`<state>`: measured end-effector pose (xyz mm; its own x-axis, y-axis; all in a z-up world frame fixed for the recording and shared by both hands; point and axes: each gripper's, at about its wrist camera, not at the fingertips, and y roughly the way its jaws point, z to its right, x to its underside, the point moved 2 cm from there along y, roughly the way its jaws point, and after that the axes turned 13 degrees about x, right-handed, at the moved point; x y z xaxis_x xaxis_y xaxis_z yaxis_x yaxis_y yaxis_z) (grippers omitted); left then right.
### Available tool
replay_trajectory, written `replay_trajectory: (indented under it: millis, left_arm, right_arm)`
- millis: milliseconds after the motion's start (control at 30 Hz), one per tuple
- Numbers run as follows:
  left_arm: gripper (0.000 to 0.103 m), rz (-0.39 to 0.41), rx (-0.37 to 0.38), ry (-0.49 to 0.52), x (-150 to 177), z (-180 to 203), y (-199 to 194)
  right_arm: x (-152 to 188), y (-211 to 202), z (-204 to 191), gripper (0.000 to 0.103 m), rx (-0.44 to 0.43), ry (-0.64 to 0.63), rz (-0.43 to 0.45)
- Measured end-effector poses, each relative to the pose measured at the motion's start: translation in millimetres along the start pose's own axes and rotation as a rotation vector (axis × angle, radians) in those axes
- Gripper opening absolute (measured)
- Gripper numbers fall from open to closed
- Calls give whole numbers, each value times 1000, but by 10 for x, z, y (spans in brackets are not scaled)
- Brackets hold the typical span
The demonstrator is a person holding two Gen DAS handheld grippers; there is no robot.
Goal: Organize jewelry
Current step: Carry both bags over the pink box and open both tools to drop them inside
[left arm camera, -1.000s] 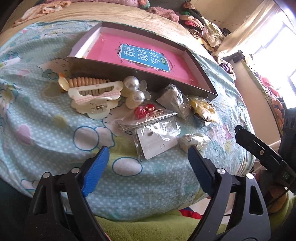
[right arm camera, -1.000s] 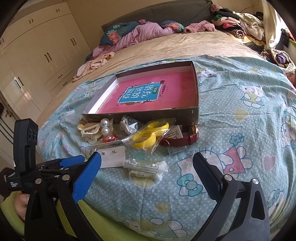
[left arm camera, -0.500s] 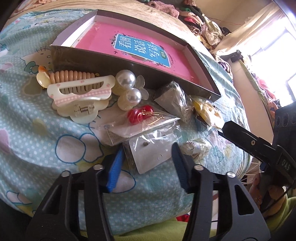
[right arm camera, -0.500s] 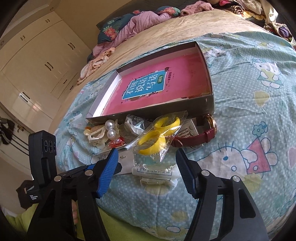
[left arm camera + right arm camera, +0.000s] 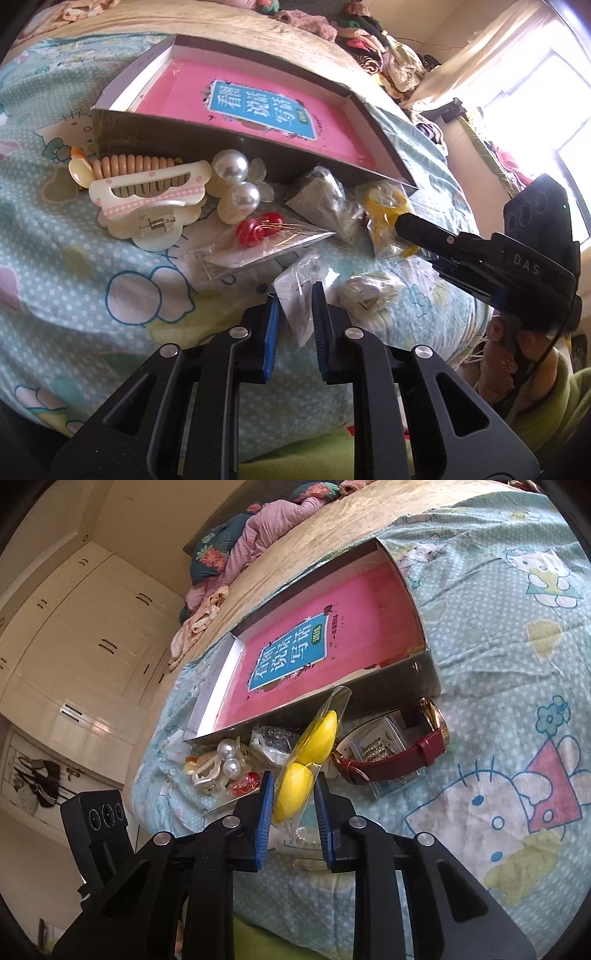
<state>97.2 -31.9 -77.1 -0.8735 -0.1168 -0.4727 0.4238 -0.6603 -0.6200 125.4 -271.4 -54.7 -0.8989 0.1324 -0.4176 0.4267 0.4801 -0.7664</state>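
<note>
Box [image 5: 192, 127]: on bedspread [image 5: 55, 266], book [image 5: 258, 103] inside.
Clip [image 5: 147, 195]: before box, left.
Pearls [image 5: 236, 181]: right of clip.
Watch [image 5: 402, 753]: before box, right.

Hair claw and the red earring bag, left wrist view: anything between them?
Yes. In the left wrist view, two pearls with translucent petals sit between the hair claw and the red earring bag.

We see a cartoon-print bedsheet [image 5: 517, 635], cream wardrobe doors [image 5: 85, 635], heaped clothes [image 5: 384, 55], and a bright window [image 5: 546, 110].
</note>
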Motion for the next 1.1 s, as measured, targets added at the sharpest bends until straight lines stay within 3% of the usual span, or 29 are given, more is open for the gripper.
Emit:
replay_trajectory:
  millis: [467, 1100]
  left_arm:
    - [7, 123, -7, 56, -195, 199, -460]
    - [7, 246, -136, 50, -880, -168, -724]
  right_arm:
    - [-152, -457, -201, 17, 59, -171, 191]
    - [-651, -350, -198, 17, 131, -231, 307]
